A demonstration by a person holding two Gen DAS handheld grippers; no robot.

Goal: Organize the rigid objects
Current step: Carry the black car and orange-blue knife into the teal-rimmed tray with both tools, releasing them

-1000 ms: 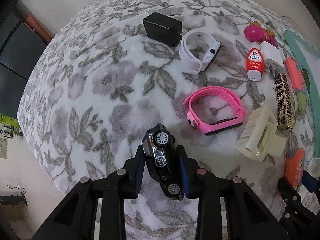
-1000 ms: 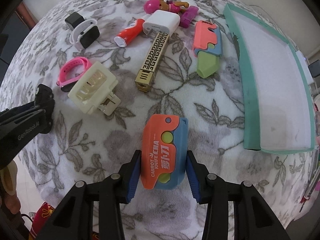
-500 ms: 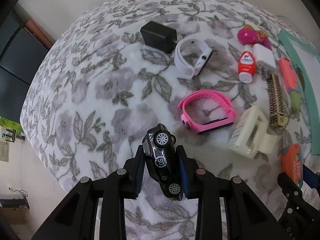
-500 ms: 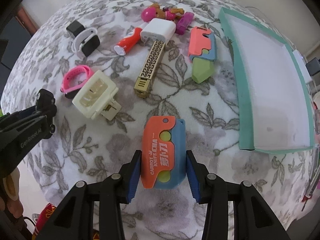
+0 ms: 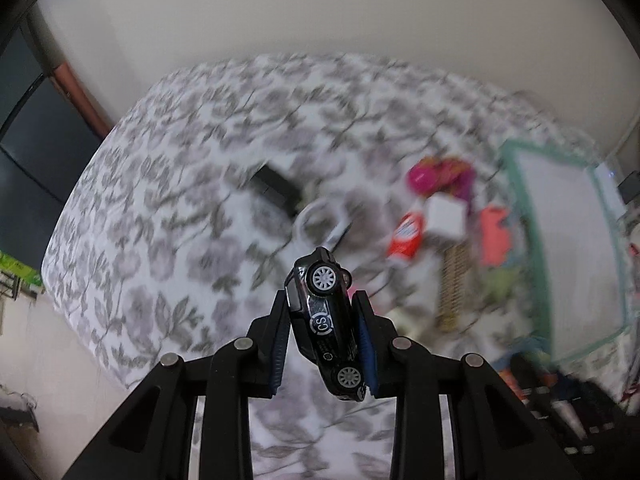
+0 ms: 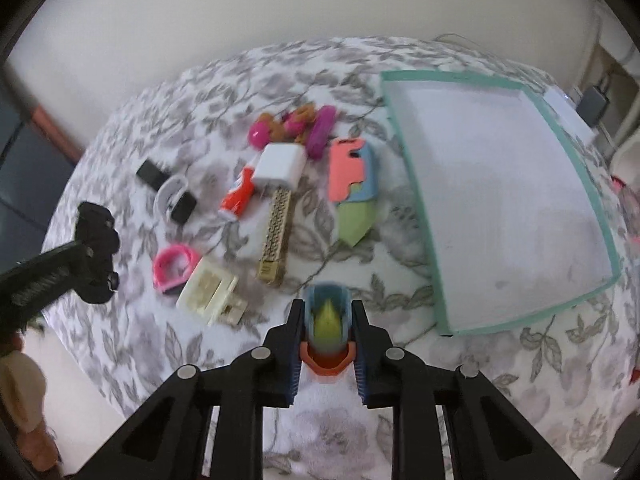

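My left gripper (image 5: 323,322) is shut on a black toy car (image 5: 326,324) and holds it high above the flowered blanket; the left view is blurred. It shows at the left of the right wrist view (image 6: 94,258). My right gripper (image 6: 326,334) is shut on the orange and blue carrot knife toy (image 6: 327,330), tipped end-on and lifted off the blanket. The teal-rimmed white tray (image 6: 416,216) lies to the right and also shows in the left wrist view (image 5: 538,248).
On the blanket lie a second carrot knife (image 6: 352,188), a gold bar (image 6: 276,236), a white charger (image 6: 280,166), a red tube (image 6: 238,198), a cream hair claw (image 6: 210,294), a pink band (image 6: 174,268), a white watch (image 6: 176,198), a black block (image 6: 150,172) and pink toys (image 6: 296,128).
Both grippers have risen well above the blanket with their objects. The carrot knife has tipped from flat to end-on. The left view has swung right toward the tray.
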